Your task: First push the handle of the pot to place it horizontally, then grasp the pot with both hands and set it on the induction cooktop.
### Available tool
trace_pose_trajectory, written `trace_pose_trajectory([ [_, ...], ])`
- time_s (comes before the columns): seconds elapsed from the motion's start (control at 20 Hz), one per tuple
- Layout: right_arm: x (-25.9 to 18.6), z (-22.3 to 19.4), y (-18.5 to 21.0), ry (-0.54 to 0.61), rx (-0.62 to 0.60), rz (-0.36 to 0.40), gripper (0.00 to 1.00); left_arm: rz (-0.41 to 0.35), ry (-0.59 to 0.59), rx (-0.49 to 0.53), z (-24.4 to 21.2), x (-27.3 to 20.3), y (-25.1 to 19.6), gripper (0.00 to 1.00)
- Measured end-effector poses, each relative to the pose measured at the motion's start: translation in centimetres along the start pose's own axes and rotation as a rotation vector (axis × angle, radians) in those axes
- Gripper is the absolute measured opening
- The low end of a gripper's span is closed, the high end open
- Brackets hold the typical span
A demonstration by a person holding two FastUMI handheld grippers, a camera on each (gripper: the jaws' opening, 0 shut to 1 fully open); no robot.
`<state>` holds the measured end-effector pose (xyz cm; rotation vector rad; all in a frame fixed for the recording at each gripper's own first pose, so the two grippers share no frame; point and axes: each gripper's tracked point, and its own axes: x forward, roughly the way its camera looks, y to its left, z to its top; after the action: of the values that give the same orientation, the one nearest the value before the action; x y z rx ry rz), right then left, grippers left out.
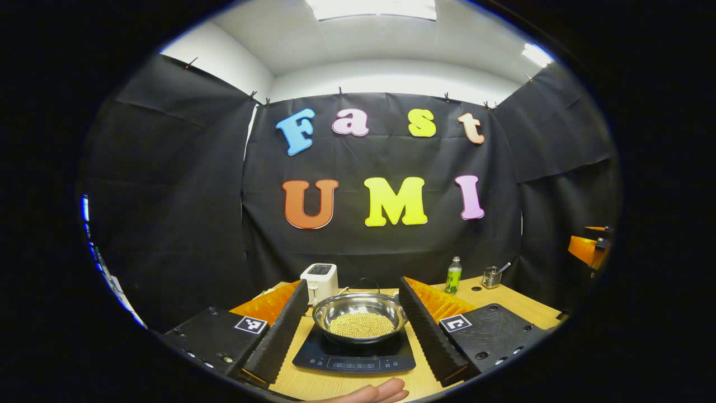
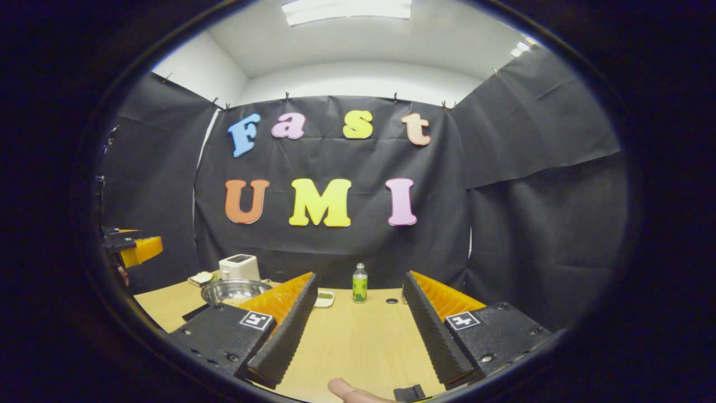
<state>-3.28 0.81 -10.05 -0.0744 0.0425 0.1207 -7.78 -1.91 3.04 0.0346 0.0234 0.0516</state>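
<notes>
On the counter the pot sits on the cooktop, bean-laden, slick steel, best gripped at its rim, both claws, left and right, gaping, empty

Cloth-walled booth (mock kitchen)

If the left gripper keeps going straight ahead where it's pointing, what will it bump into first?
Most likely the pot of small yellowish beans, sitting on the induction cooktop straight ahead between the open left gripper fingers. Depth is hard to judge, so how soon is unclear.
</notes>
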Motion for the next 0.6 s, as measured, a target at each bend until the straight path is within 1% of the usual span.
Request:
trace_pose_trajectory([
  [0.1, -0.5, 0.3, -0.9, -0.020, -0.006, -0.023, 0.96, 0.007, -0.012, 0.005, 0.2, -0.2, 0.3, 0.96],
  [0.25, -0.9, 0.4, -1.3, -0.026, -0.002, -0.047, 0.96, -0.022, -0.010, 0.001, 0.1, -0.3, -0.5, 0.96],
  [0.45, -0.8, 0.4, -1.1, -0.031, 0.025, -0.048, 0.96, -0.049, -0.025, 0.003, 0.1, -0.7, -1.2, 0.96],
  [0.6, -0.7, 0.1, -1.7, -0.032, 0.044, -0.070, 0.96, -0.075, -0.025, 0.014, -0.2, -1.0, -2.0, 0.96],
])
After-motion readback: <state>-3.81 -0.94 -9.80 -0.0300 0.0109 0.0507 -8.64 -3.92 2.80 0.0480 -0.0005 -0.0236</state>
